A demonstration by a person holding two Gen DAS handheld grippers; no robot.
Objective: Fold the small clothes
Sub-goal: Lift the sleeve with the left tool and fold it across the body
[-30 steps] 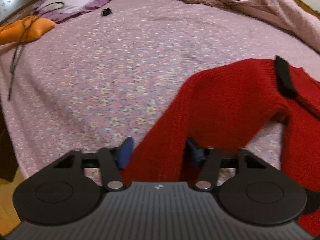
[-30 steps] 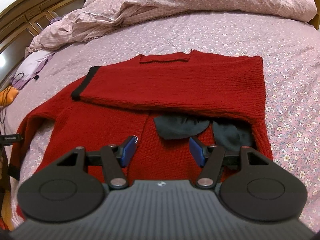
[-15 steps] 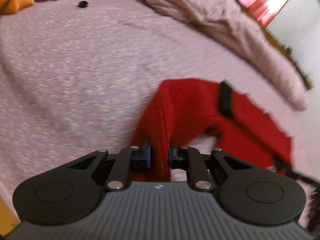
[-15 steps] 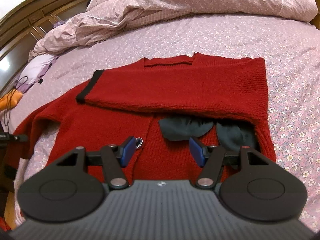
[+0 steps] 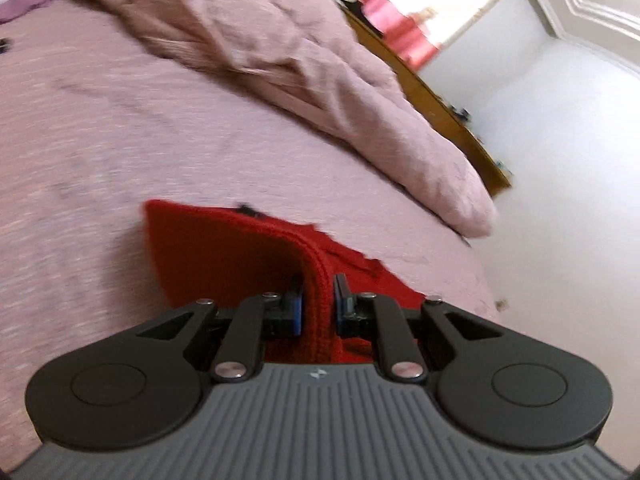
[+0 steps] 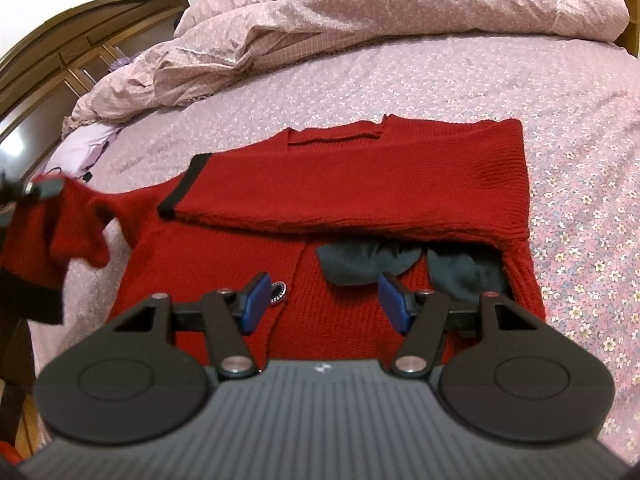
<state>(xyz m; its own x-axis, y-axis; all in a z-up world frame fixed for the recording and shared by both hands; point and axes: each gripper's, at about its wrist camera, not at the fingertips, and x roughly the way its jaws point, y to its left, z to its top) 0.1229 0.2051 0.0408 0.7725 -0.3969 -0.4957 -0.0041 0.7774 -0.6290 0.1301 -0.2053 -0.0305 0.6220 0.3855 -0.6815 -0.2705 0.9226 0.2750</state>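
Your left gripper (image 5: 317, 300) is clamped on the left sleeve (image 5: 316, 280) of the red knit cardigan (image 6: 360, 200): its jaws have just been closing, and the blue pads now pinch a ridge of the red knit between them, with the sleeve lifted clear of the bedspread (image 6: 520, 80). In the right wrist view that raised sleeve hangs at the far left, its black cuff (image 6: 32, 296) drooping near the left edge of the bed. Your right gripper (image 6: 324, 300) hovers over the cardigan's lower front with its pads well apart and nothing between them; a silver button (image 6: 277, 292) sits just beside its left pad. The cardigan lies flat in the middle of the bed. The other sleeve (image 6: 340, 196) is already folded across the chest, its black cuff pointing left. By my reading you are about halfway: the lifted sleeve has yet to be laid across the body, and the body then needs folding up. The rumpled duvet (image 6: 360, 20) at the far edge is well apart from it all.
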